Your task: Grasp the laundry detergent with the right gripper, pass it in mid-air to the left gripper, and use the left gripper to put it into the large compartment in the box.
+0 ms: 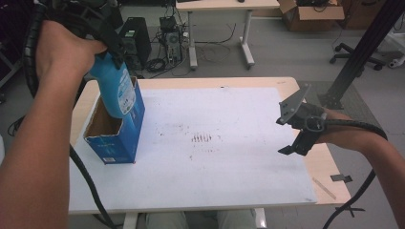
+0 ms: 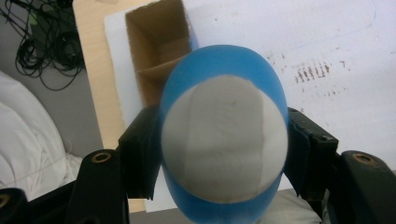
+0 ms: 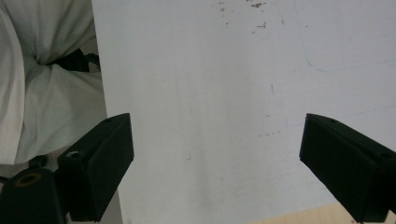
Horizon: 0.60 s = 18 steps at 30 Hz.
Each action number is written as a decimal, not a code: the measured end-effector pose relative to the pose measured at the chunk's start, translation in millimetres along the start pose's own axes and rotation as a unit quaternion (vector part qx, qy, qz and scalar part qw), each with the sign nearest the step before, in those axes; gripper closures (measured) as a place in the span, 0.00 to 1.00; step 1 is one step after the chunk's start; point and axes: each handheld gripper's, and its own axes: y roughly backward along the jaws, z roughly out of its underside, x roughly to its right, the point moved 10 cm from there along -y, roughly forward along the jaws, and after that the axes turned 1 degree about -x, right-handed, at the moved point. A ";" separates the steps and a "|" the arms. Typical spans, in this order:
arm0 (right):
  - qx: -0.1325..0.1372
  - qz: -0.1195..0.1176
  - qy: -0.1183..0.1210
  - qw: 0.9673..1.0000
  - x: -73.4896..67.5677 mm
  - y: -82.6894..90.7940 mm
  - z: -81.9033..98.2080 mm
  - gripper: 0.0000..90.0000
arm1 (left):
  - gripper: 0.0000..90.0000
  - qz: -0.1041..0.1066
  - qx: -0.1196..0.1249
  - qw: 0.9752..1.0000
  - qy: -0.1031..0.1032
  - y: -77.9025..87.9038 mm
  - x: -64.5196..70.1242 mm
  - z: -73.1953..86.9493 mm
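Note:
My left gripper [image 1: 111,56] is shut on a blue bottle [image 1: 116,88] with a white label, held upright by its top with its base partly inside an open blue carton [image 1: 122,136] at the table's left. In the left gripper view the bottle's white cap [image 2: 224,140] sits squeezed between the two black jaws, above the carton's brown cardboard interior [image 2: 159,46]. My right gripper [image 1: 292,145] hovers open over the right side of the white board [image 1: 215,157]; its own view has the jaws spread wide above the bare board [image 3: 210,93].
The white board lies on a wooden table [image 1: 329,167]. A small black piece [image 1: 341,178] and a pale stick [image 1: 324,187] lie near the table's front right corner. Beyond the table stand a desk [image 1: 224,9], computer cases, cables and a cardboard box [image 1: 310,14].

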 end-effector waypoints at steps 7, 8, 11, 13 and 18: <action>0.003 0.000 -0.004 1.000 1.4 -2.6 0.6 0.10 | 0.42 -0.013 0.004 1.000 0.024 -4.2 -17.1 1.6; 0.003 -0.001 -0.005 1.000 1.6 -3.1 0.7 0.10 | 0.42 -0.014 0.006 0.999 0.028 -5.4 -19.3 1.7; 0.004 -0.002 -0.007 1.000 2.1 -5.0 0.7 0.10 | 0.42 -0.017 0.008 0.999 0.034 -9.3 -25.5 2.1; 0.002 -0.003 -0.007 1.000 2.6 -6.0 1.3 0.10 | 0.42 -0.018 0.011 0.999 0.037 -12.1 -29.6 2.3; -0.001 -0.005 -0.010 1.000 3.7 -6.9 1.7 0.10 | 0.42 -0.020 0.013 0.999 0.041 -20.2 -37.6 2.9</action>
